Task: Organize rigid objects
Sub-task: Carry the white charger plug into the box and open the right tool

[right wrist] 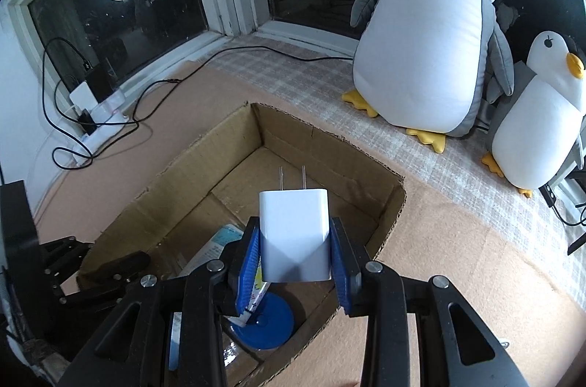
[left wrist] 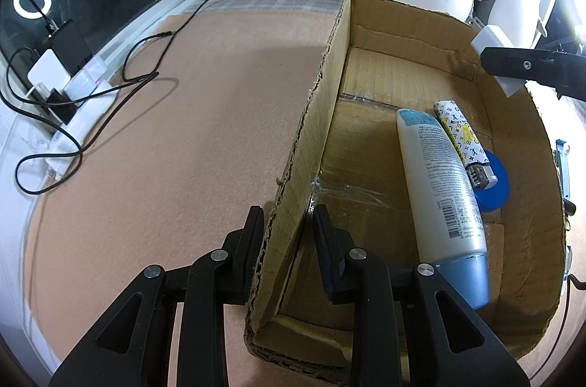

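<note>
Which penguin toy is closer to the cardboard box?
The big penguin, sitting just past the box's far wall. The small penguin sits farther off, to its right.

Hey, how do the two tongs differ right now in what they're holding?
The left tongs are clamped on the cardboard box wall, one finger outside and one inside; the right tongs grip a white charger plug above the box. The left tongs' pads look black, the right tongs' pads blue. Both point down toward the box.
</note>
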Available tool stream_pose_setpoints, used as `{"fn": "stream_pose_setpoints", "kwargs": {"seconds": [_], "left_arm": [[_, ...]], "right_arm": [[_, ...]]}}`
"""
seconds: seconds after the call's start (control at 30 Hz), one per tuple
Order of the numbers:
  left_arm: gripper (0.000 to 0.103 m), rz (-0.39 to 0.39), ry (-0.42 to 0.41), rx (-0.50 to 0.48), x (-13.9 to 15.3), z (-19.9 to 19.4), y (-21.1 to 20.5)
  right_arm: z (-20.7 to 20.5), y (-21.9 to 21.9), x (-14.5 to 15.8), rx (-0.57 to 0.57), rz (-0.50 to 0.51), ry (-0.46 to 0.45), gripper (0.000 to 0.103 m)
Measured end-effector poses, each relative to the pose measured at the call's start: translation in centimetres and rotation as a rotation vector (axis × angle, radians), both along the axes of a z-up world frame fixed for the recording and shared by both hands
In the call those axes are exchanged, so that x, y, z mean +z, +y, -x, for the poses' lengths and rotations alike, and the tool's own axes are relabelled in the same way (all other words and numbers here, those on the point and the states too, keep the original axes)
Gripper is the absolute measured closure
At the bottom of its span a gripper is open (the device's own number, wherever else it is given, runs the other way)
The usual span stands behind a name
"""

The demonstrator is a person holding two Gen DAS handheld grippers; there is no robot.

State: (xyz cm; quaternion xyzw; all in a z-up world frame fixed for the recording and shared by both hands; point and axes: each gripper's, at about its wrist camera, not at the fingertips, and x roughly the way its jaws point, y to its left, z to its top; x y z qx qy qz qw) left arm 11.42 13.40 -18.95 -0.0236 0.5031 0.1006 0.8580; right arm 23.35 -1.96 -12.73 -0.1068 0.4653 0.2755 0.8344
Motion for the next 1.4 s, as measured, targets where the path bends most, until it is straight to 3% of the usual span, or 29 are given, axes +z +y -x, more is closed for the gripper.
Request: {"fn": "stream_pose_setpoints", "kwargs": {"seconds": [0.53,0.6,0.67,1.1,1.4], "left_arm": [[0.077,0.001,0.000,0.000,0.0,-0.2,-0.1],[0.077,0.000,-0.001,-0.001,0.0,-0.2,-0.1],[0.077,0.001,-0.001,-0.001,0.0,-0.2,-0.1],[0.077,0.001,-0.002,-0.002,0.0,-0.2,-0.1],[0.077,0.002,-0.005,-0.003,0.0,-0.1,-0.1]], "right_arm": [[-0.8,0.3,-1.0,-0.020,0.038,-0.003,0.069],[-1.0,0.2,-1.0,-0.023,0.036,0.001,0.053],[-0.9,0.0,-0.6,-0.033,0.025,-0.012,0.049],[-0.2,-1.8,1.2,-0.056,-0.019,-0.005,0.049],[1.3,-6.4,3.7,-0.141,-0.070,-0.004,0.049]]}}
